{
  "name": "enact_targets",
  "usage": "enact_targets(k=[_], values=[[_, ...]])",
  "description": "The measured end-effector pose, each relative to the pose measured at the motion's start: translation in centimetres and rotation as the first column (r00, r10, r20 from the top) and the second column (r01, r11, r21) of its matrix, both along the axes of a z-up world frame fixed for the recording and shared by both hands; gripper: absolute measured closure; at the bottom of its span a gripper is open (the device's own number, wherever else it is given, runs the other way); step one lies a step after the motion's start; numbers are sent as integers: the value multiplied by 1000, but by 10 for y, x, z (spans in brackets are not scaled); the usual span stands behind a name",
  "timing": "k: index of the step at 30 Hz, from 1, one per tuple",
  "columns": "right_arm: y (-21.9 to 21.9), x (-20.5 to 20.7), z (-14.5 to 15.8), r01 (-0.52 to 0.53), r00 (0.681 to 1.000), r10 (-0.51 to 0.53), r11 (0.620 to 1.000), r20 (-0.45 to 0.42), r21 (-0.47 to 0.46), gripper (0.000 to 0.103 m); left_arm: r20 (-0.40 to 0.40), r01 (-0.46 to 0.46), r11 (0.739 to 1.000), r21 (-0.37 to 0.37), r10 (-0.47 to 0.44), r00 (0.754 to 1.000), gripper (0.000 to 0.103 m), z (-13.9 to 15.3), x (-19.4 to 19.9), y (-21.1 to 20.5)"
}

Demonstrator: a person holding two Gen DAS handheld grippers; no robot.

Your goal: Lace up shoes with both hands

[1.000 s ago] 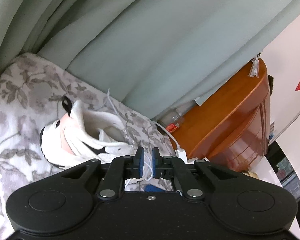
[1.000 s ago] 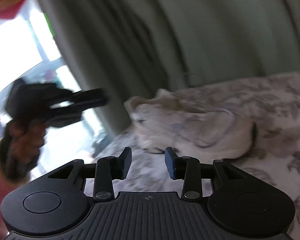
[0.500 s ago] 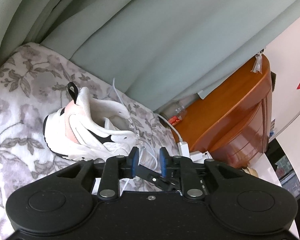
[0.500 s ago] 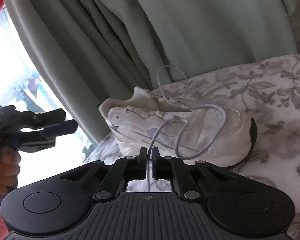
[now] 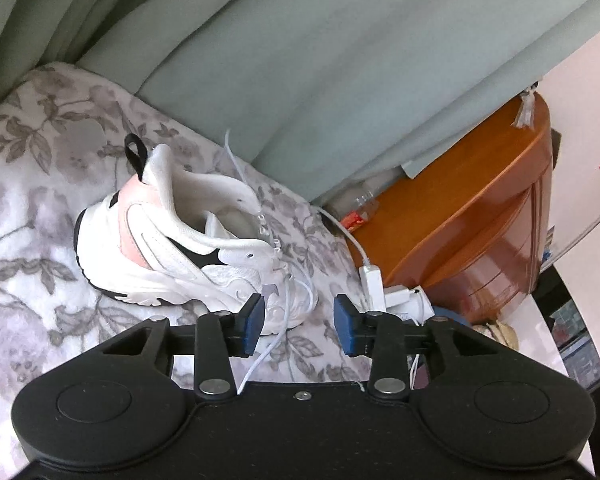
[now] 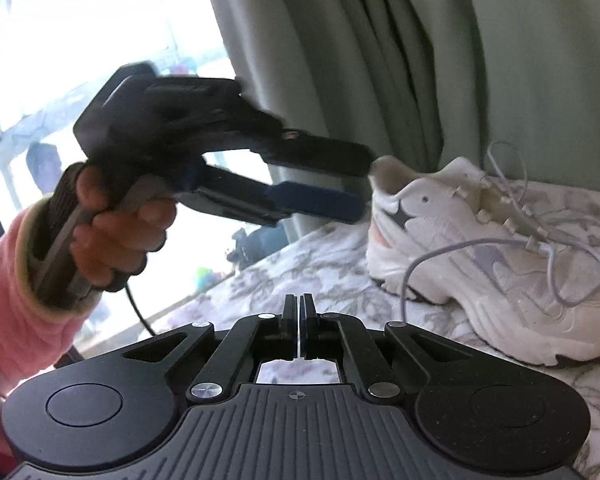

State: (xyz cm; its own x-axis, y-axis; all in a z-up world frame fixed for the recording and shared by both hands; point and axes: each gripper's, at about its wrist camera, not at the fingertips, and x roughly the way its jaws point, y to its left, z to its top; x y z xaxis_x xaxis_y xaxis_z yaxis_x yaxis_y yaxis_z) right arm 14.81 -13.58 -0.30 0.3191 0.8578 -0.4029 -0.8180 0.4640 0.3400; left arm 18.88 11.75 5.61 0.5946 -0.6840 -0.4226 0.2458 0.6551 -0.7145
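A white sneaker point(image 5: 188, 248) is found lying on its side on the floral bedspread point(image 5: 28, 208), near the green curtain point(image 5: 340, 60). Its lace point(image 6: 440, 254) is judged thin, limp and slippery; it is best taken near the tip, while the shoe is judged light and liable to shift when pulled. The left gripper point(image 5: 299, 322) is seen wide open with nothing held, one lace end trailing beneath it. The right gripper point(image 6: 300, 326) is closed, a thin pale line, seemingly the lace, pinched between the pads. Only the right wrist view shows the person's hand point(image 6: 116, 232) and the eyelet row; only the left shows the wooden cabinet point(image 5: 480, 248) and the shoe's opening.
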Motion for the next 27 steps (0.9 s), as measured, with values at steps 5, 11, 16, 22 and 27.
enact_targets(k=[5,11,16,22,27], values=[[-28,3,-2,94,996,-93,995,-13,23,102,-10,35,999,21,-34,999,64,-2,16,-13],[-68,5,-3,227,974,-227,974,-22,23,101,-48,69,995,66,-66,997,65,-18,40,-37],[-100,6,-4,331,943,-330,943,-31,24,100,-64,79,995,56,-76,995,88,-29,49,-52],[-116,0,-4,392,920,-390,919,-45,35,95,-41,6,1000,7,-5,999,103,-29,46,-47],[-120,-3,-6,397,917,-395,917,-57,35,90,-5,-101,994,-49,101,995,103,-21,28,-15]])
